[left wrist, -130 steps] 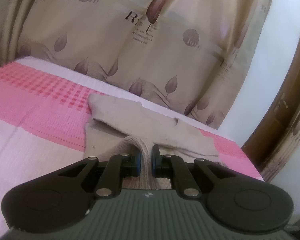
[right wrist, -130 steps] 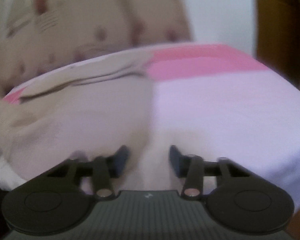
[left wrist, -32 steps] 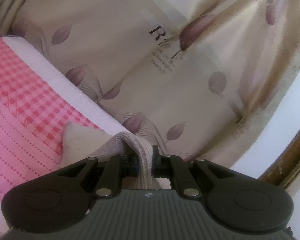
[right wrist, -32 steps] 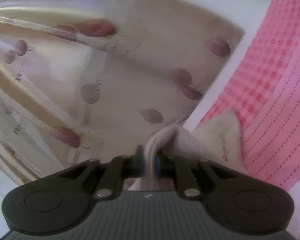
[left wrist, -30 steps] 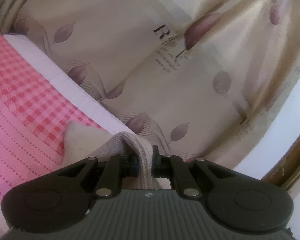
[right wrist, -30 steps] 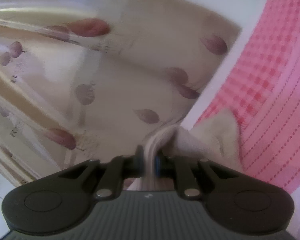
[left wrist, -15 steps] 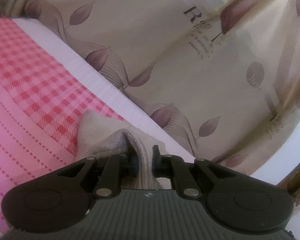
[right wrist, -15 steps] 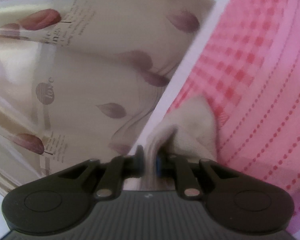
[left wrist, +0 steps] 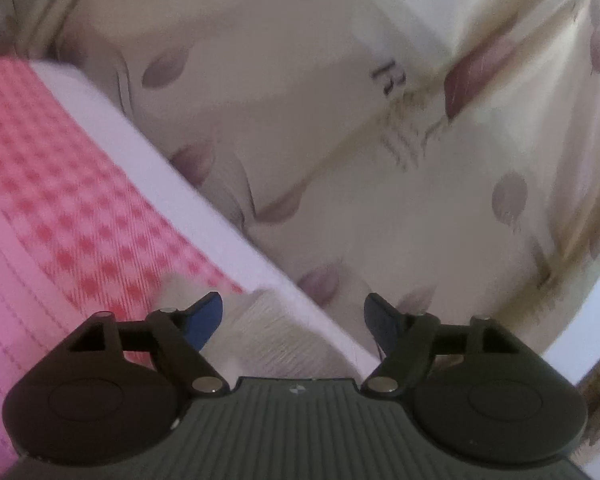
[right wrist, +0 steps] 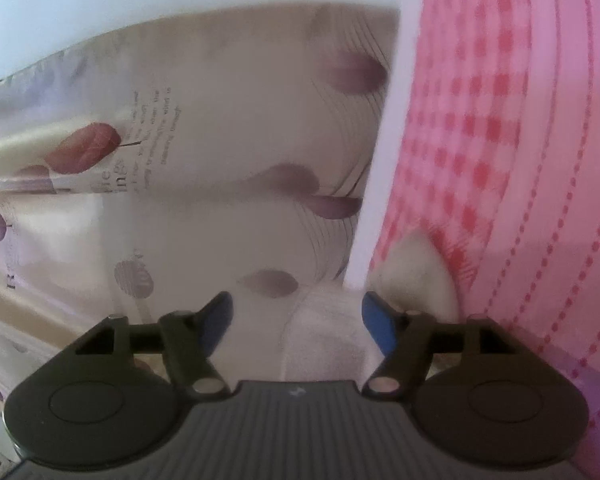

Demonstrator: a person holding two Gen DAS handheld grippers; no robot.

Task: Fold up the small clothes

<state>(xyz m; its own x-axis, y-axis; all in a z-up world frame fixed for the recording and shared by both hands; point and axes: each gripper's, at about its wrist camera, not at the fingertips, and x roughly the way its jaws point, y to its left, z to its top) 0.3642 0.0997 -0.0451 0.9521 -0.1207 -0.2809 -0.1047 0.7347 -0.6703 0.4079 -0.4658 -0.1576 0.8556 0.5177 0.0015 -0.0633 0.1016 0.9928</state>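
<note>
A small beige knitted garment lies at the far edge of the pink bed, low in the left wrist view. My left gripper hangs just over it, its jaws opening wide; the cloth sits below and between the blue pads, untouched by them. In the right wrist view the same garment shows its ribbed edge and a pale corner. My right gripper is also opening, and the cloth lies loose between its fingers. Most of the garment is hidden under both grippers.
The bed cover is pink with a red-checked band and a white border along the far edge. Right behind it hangs a beige curtain with leaf prints and lettering. A brown wooden frame shows at the far right.
Both grippers, shut on the garment's ribbed edge half a second ago, have opened and let it go. The cloth has dropped onto the bed edge. Both hands came down slightly.
</note>
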